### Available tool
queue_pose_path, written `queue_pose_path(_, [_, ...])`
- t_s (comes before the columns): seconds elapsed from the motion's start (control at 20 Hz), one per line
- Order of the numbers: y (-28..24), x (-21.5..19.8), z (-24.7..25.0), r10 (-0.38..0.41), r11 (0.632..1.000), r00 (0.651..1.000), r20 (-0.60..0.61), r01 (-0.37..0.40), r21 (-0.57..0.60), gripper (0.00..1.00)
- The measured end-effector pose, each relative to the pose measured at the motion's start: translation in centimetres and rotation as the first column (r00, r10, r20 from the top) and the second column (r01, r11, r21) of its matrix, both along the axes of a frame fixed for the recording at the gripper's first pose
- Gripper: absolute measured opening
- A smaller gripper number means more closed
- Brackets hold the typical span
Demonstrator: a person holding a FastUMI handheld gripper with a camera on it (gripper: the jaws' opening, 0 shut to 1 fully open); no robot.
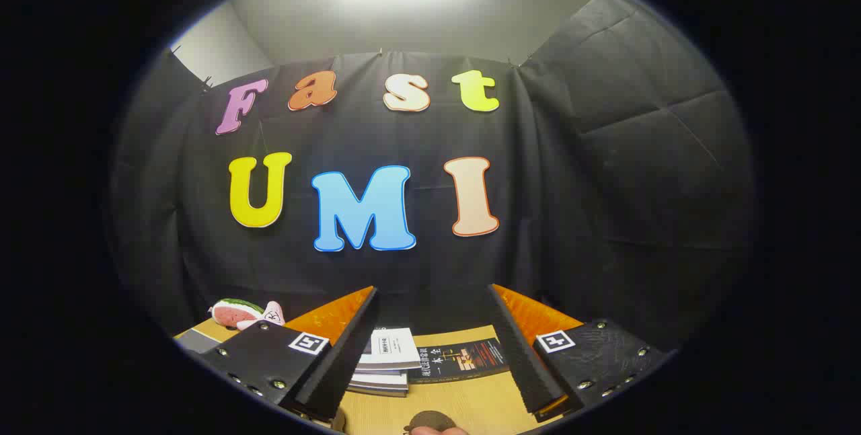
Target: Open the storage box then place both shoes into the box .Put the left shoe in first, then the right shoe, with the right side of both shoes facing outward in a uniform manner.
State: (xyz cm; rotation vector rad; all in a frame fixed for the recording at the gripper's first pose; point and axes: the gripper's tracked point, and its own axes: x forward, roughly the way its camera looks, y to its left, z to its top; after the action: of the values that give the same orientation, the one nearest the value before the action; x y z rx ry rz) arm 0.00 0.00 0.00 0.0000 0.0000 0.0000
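My gripper [432, 290] is held up high and level, pointing at the booth's black wall, with its two fingers [346, 347] spread wide apart and nothing between them. Below the fingers lies a light wooden table [464, 408]. A small brown rounded thing [430, 421] pokes up at the near edge of the table between the fingers; I cannot tell what it is.
Between the fingers, a stack of books [390, 364] and a dark booklet [464, 360] lie on the table near the wall. A watermelon-slice plush toy [239, 314] rests at the table's far left, beyond the left finger.
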Motion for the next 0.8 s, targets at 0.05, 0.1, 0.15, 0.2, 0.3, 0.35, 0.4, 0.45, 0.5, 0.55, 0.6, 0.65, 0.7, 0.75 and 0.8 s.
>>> queue_pose_path(0.05, [0.0, 0.0, -0.1, 0.003, 1.0, 1.0, -0.003, -0.003, 0.002, 0.96])
queue_pose_path(0.1, [0.0, 0.0, -0.2, 0.007, 1.0, 1.0, -0.006, -0.007, 0.005, 0.96])
queue_pose_path(0.15, [0.0, 0.0, -0.3, 0.012, 1.0, 1.0, -0.007, -0.012, 0.008, 0.96])
queue_pose_path(0.2, [0.0, 0.0, -0.4, 0.014, 1.0, 1.0, -0.009, -0.014, 0.008, 0.97])
queue_pose_path(0.3, [0.1, 0.0, -0.8, 0.024, 1.0, 1.0, -0.017, -0.024, 0.01, 0.96])
queue_pose_path(0.35, [0.2, 0.1, -1.1, 0.026, 1.0, 0.999, -0.024, -0.026, 0.011, 0.96])
queue_pose_path(0.4, [0.3, 0.2, -1.2, 0.029, 0.999, 0.999, -0.029, -0.029, 0.014, 0.96])
queue_pose_path(0.45, [0.4, 0.2, -1.3, 0.033, 0.999, 0.999, -0.032, -0.033, 0.018, 0.97])
queue_pose_path(0.5, [0.5, 0.2, -1.5, 0.035, 0.999, 0.999, -0.036, -0.035, 0.018, 0.96])
queue_pose_path(0.55, [0.6, 0.3, -1.6, 0.04, 0.999, 0.999, -0.038, -0.039, 0.017, 0.96])
queue_pose_path(0.6, [0.8, 0.3, -1.5, 0.044, 0.999, 0.998, -0.037, -0.044, 0.016, 0.96])
queue_pose_path(0.65, [1.0, 0.3, -1.5, 0.052, 0.999, 0.998, -0.036, -0.051, 0.016, 0.96])
queue_pose_path(0.7, [1.3, 0.4, -1.6, 0.066, 0.998, 0.997, -0.038, -0.065, 0.019, 0.96])
queue_pose_path(0.75, [1.9, 0.4, -1.9, 0.086, 0.996, 0.995, -0.047, -0.085, 0.026, 0.96])
queue_pose_path(0.8, [2.5, 0.5, -2.3, 0.111, 0.993, 0.992, -0.06, -0.109, 0.039, 0.97])
